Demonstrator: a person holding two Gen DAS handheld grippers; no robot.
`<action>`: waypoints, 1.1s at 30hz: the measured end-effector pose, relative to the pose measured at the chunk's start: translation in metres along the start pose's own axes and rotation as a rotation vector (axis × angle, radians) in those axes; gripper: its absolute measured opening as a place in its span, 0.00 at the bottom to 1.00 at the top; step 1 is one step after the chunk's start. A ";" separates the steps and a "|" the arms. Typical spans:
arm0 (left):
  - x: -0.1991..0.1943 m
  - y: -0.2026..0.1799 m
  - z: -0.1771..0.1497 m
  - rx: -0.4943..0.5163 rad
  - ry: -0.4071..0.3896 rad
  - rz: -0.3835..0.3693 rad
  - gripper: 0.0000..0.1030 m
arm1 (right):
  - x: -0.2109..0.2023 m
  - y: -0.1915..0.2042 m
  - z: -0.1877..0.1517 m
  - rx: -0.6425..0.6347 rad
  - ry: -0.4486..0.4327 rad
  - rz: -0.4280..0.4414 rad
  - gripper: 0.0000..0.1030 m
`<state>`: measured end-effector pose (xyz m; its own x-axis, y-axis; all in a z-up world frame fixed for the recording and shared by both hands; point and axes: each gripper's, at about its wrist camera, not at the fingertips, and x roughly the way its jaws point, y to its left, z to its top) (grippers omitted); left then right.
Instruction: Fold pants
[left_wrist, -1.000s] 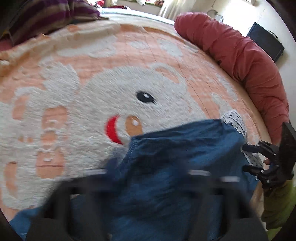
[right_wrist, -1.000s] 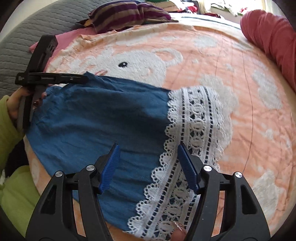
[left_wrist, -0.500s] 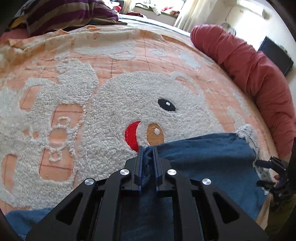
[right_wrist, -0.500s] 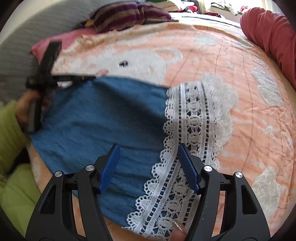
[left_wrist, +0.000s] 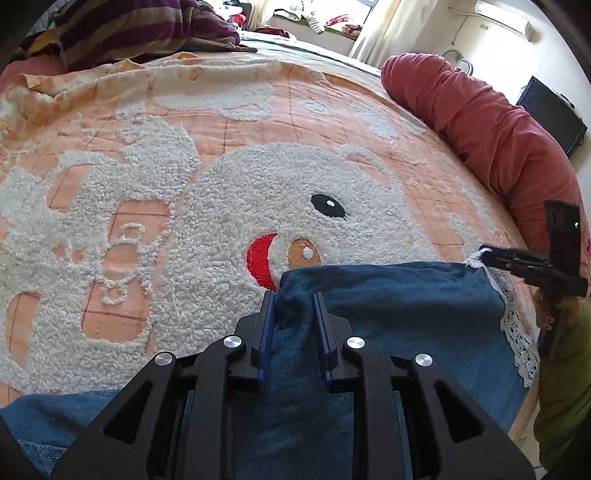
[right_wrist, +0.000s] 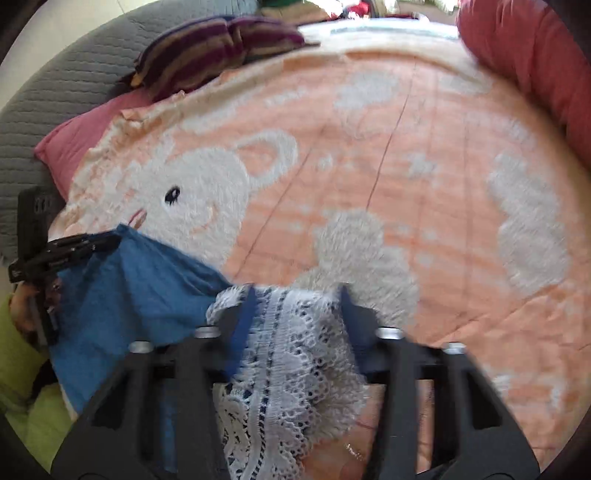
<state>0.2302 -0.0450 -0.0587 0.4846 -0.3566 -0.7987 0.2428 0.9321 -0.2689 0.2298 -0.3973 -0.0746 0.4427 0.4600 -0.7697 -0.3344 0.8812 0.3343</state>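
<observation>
Blue pants with a white lace hem lie on the near part of an orange bear blanket. My left gripper sits at the far left corner of the blue cloth. Its jaws are opening, and a ridge of cloth stands loosely between the blue pads. My right gripper is closing on the lace hem, which bunches up between its pads. In the left wrist view the right gripper pinches the lace corner. The left gripper shows at the blue cloth in the blurred right wrist view.
A red bolster runs along the bed's right side. A striped pillow lies at the far left, beside a pink pillow and a grey headboard. The person's green sleeves are at the near edge.
My left jaws, shut tight on the cloth corner half a second ago, have parted a little. My right gripper has moved across with narrowed jaws, and the flat lace hem is now bunched between them.
</observation>
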 end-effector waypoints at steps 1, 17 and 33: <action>0.000 0.000 0.000 0.003 0.000 0.005 0.19 | -0.007 0.001 -0.004 0.001 -0.035 0.009 0.10; -0.018 -0.001 0.001 -0.011 -0.065 0.037 0.37 | -0.047 0.004 -0.015 -0.001 -0.177 -0.173 0.30; -0.080 0.028 -0.088 -0.046 -0.032 0.330 0.70 | -0.017 0.109 -0.054 -0.241 -0.022 -0.198 0.64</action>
<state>0.1241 0.0155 -0.0496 0.5570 -0.0362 -0.8297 0.0306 0.9993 -0.0230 0.1411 -0.3148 -0.0547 0.5362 0.2865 -0.7940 -0.4263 0.9038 0.0383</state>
